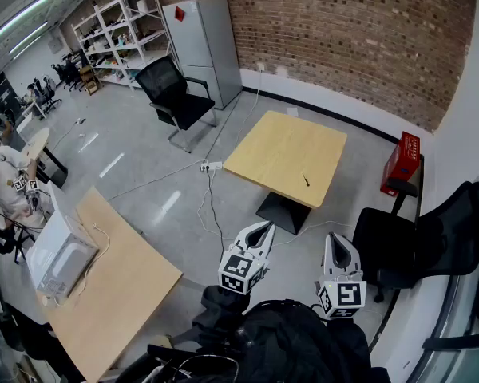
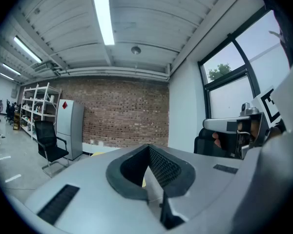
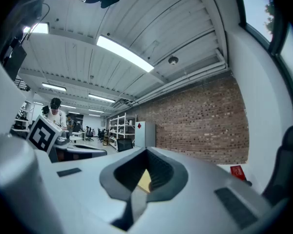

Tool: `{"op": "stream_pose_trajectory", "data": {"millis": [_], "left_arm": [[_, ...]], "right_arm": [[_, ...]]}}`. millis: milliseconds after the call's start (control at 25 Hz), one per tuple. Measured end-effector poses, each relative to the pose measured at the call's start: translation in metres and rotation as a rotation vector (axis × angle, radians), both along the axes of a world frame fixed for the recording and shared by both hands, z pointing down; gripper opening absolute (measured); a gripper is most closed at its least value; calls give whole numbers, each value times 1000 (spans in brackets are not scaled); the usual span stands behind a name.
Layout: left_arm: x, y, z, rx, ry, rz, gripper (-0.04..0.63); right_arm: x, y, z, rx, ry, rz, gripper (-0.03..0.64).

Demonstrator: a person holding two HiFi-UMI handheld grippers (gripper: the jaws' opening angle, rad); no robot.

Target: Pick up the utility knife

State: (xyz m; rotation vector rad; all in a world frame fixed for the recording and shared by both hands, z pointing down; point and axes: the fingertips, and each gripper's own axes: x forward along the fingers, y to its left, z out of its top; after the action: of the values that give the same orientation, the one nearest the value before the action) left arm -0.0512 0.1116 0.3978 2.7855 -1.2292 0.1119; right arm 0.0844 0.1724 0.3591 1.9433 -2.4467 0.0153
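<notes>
The utility knife (image 1: 306, 179) is a small dark object lying on a square light-wood table (image 1: 275, 146), well ahead of me across the floor. Both grippers are held low in front of my body, pointing toward that table and far short of it. My left gripper (image 1: 264, 227) has its jaws together at the tip, with nothing between them (image 2: 149, 148). My right gripper (image 1: 337, 238) is likewise shut and empty (image 3: 146, 151). A sliver of yellow tabletop shows through the notch behind each gripper's jaws in both gripper views. The knife itself is hidden in those views.
A black office chair (image 1: 431, 242) stands to the right of the table, with a red box (image 1: 403, 158) by the wall. A power strip with cables (image 1: 211, 166) lies on the floor. A long wooden desk (image 1: 116, 282) carries a white device (image 1: 60, 255) at left. Another chair (image 1: 176, 94) and a fridge (image 1: 199, 42) stand behind.
</notes>
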Motion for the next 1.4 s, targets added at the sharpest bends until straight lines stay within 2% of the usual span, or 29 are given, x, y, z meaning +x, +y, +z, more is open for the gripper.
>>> {"op": "stream_pose_trajectory", "data": {"millis": [320, 680, 1400], "left_arm": [[2, 6, 0, -3, -6, 8, 2], [9, 8, 2, 1, -21, 4, 2], [30, 30, 38, -66, -49, -57, 2]], "right_arm": [[-3, 5, 1, -2, 23, -3, 3], [2, 7, 6, -17, -13, -20, 3], [30, 29, 37, -90, -13, -89, 3]]}}
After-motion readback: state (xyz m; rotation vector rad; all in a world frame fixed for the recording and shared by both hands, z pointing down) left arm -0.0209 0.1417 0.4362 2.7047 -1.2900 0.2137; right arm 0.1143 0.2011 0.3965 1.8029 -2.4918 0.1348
